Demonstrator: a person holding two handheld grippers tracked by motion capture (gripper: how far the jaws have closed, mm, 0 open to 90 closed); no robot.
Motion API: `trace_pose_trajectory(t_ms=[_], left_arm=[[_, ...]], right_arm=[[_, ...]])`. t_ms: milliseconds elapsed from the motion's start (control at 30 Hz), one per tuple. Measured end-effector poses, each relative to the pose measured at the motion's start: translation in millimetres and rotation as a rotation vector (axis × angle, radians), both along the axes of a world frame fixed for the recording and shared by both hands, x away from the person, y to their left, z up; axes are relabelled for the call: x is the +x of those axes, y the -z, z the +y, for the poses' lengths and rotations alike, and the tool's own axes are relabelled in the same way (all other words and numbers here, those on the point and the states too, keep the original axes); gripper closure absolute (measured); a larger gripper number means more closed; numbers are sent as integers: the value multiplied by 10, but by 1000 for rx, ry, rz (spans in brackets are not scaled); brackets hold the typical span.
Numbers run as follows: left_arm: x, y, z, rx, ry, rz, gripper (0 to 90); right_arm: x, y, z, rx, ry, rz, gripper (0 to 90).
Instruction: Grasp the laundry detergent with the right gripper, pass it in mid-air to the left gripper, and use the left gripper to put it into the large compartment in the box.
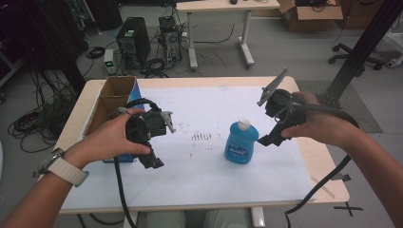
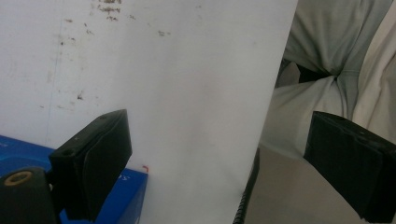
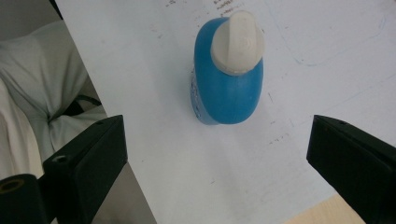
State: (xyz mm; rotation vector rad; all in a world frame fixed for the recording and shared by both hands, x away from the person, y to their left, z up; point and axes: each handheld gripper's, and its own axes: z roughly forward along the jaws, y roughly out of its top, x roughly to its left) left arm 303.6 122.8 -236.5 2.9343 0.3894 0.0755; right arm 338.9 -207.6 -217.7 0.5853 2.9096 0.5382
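High view: blue bottle stands upright on the table, free for grasping. Right gripper just beside it and left gripper both have jaws apart, empty.

A light wooden table under a white sheet stands on grey floor. Behind it, at upper left, computer towers sit among tangled cables. A second desk and a cardboard box line the top edge; an office chair base shows upper right.
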Motion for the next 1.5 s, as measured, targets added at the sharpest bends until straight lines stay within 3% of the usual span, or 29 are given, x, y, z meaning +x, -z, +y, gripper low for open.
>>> trace_pose_trajectory(t_ms=[533, 1500], left_arm=[[28, 15, -11, -6, -5, -2, 78], [70, 56, -4, -11, -19, -2, 77]], right_arm=[[83, 213, -103, 13, 31, 13, 46], [204, 654, -218, 103, 33, 42, 47]])
